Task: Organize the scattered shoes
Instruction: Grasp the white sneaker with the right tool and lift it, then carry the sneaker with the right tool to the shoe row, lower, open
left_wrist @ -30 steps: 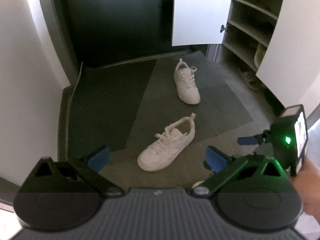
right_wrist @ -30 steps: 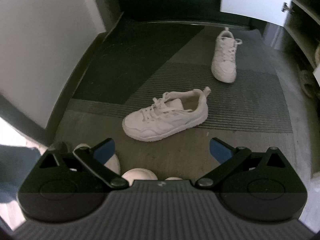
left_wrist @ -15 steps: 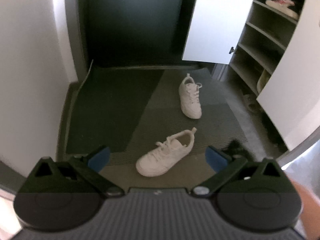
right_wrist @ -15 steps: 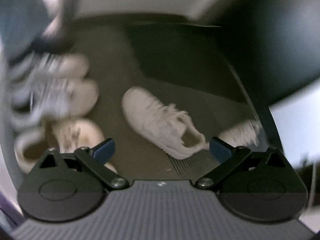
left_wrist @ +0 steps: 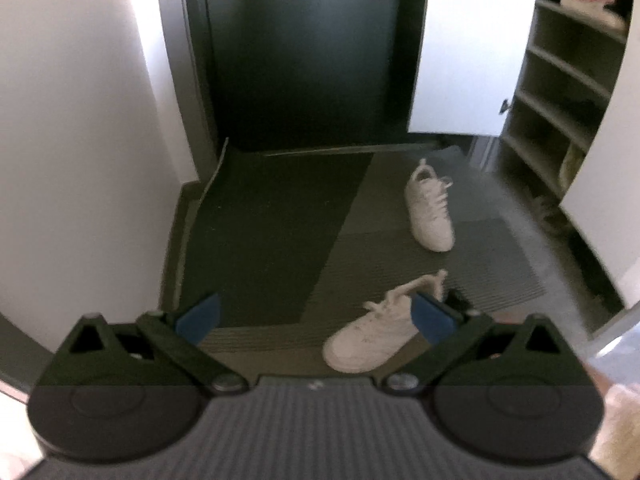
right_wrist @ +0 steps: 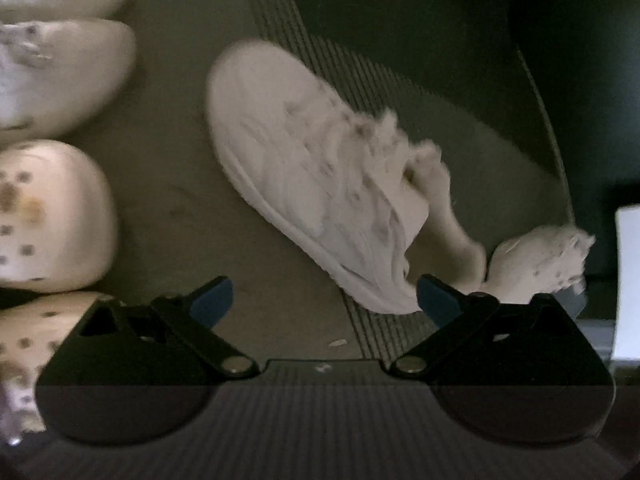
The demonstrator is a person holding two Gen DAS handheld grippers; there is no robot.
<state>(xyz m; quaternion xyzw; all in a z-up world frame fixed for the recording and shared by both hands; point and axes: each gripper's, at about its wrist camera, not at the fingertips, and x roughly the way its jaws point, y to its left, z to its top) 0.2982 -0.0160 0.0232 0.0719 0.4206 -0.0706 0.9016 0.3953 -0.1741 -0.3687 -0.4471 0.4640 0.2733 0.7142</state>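
Dark ribbed floor mat (left_wrist: 460, 264) covers an entryway before a dark door (left_wrist: 304, 52), with an open shoe cabinet (left_wrist: 560, 92) at two o'clock. One white sneaker (left_wrist: 430, 210) lies at one o'clock on the mat; the nearer sneaker (right_wrist: 320, 176) lies at its front edge. Left gripper (left_wrist: 316, 320) fingers stand wide, nothing between them. Right gripper (right_wrist: 324, 300) fingers are wide but closing just above the nearer sneaker's heel, not touching. Pale clogs (right_wrist: 52, 216) sit at nine o'clock.
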